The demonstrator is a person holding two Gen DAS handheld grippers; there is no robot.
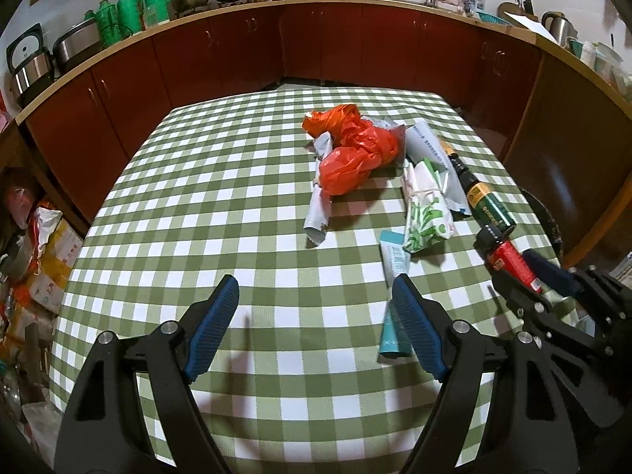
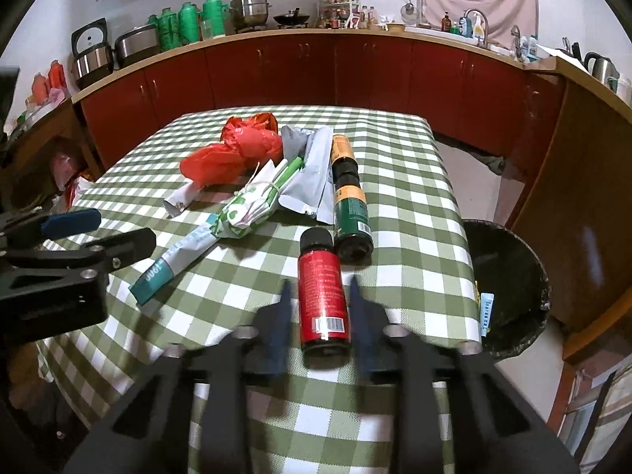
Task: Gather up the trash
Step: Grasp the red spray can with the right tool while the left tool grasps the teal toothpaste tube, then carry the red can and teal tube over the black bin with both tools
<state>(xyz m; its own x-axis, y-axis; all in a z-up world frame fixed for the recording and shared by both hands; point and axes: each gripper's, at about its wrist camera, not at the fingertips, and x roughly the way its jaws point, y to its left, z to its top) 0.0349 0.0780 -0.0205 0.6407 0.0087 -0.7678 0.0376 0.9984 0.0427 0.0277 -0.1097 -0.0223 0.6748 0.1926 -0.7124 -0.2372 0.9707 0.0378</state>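
Observation:
A red bottle [image 2: 322, 296] lies on the green checked table [image 2: 399, 205] near its right edge. My right gripper [image 2: 319, 282] is open, with one finger on each side of the bottle and a small gap on both sides. Behind it lies a dark bottle with a green label [image 2: 351, 213]. Further left are a teal tube [image 2: 170, 268], a green-and-white wrapper bundle [image 2: 252, 205], grey mailer bags [image 2: 312, 173] and an orange-red plastic bag [image 1: 355, 150]. My left gripper [image 1: 315, 282] hangs open over bare cloth, its right finger just beside the teal tube [image 1: 395, 260].
A black-lined bin [image 2: 509, 288] with some scraps inside stands on the floor off the table's right edge. Red cabinets and a counter crowded with pots and flasks [image 1: 130, 12] run behind. Boxes and bags [image 1: 47, 245] pile up left of the table.

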